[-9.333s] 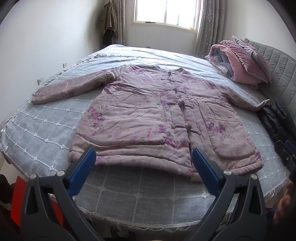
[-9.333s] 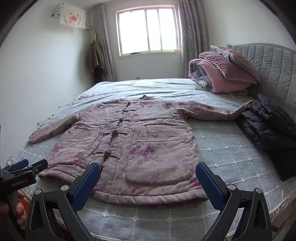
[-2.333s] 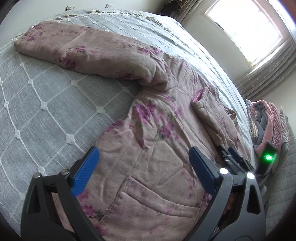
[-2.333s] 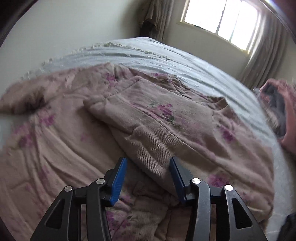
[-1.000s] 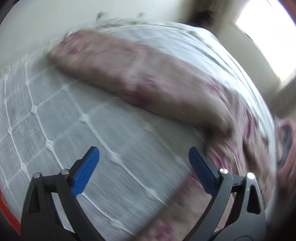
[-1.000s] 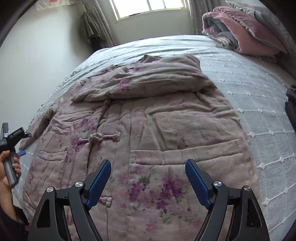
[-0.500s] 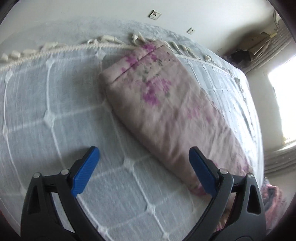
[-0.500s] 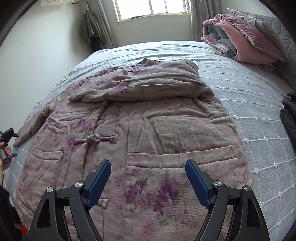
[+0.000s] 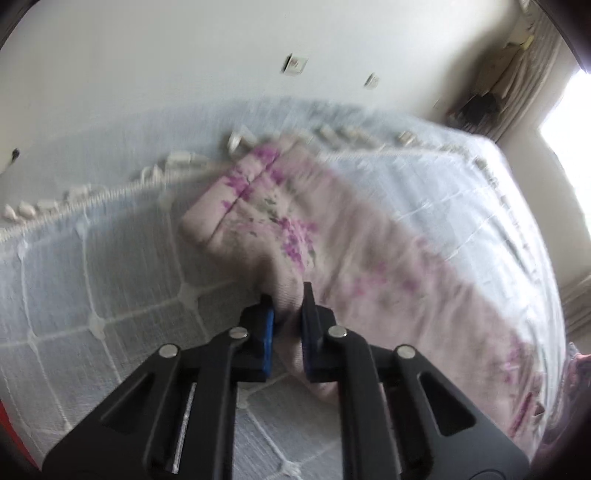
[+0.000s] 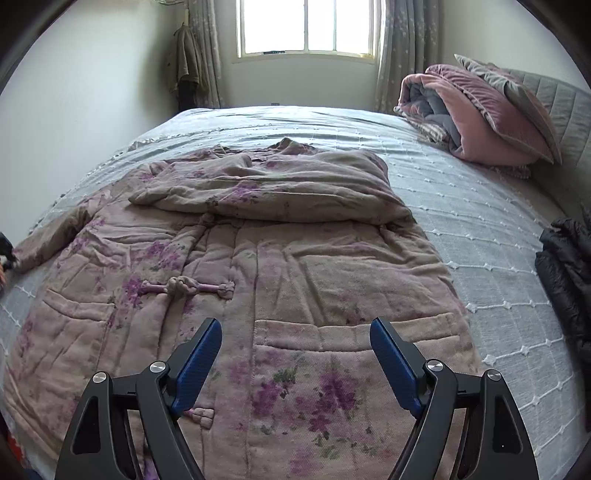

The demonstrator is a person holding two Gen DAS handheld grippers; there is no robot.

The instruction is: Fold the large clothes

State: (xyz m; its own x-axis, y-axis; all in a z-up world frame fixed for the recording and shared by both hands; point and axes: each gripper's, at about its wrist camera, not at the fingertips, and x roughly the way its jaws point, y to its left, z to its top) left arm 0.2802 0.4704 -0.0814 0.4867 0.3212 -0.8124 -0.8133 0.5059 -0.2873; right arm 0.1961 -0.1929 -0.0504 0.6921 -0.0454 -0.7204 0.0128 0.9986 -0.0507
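The jacket (image 10: 258,266), pink padded cloth with purple flowers, lies spread face up on the bed (image 10: 480,229), its hem nearest my right tongs. One sleeve (image 10: 266,188) is folded across the chest; the other sleeve (image 9: 295,236) stretches out to the bed's fringed edge.

My left tongs (image 9: 287,314) are closed on that outstretched sleeve, a pinch of fabric bunched between the blue pads a little way back from the cuff. My right tongs (image 10: 295,354) hang wide apart above the lower front of the jacket, holding nothing.

I can read no writing or label anywhere. The left view is smeared with motion blur, so the bedspread fringe and the two wall sockets (image 9: 295,64) show only as soft shapes. In the right view the left tongs are cut off at the frame's left edge, with only a dark sliver showing.

Around the jacket: a rolled pink quilt (image 10: 469,114) and a pillow (image 10: 517,92) near the headboard, a dark coat (image 10: 569,277) at the right edge of the bed, a window (image 10: 306,26) with curtains, and a garment hanging (image 10: 184,62) in the corner.
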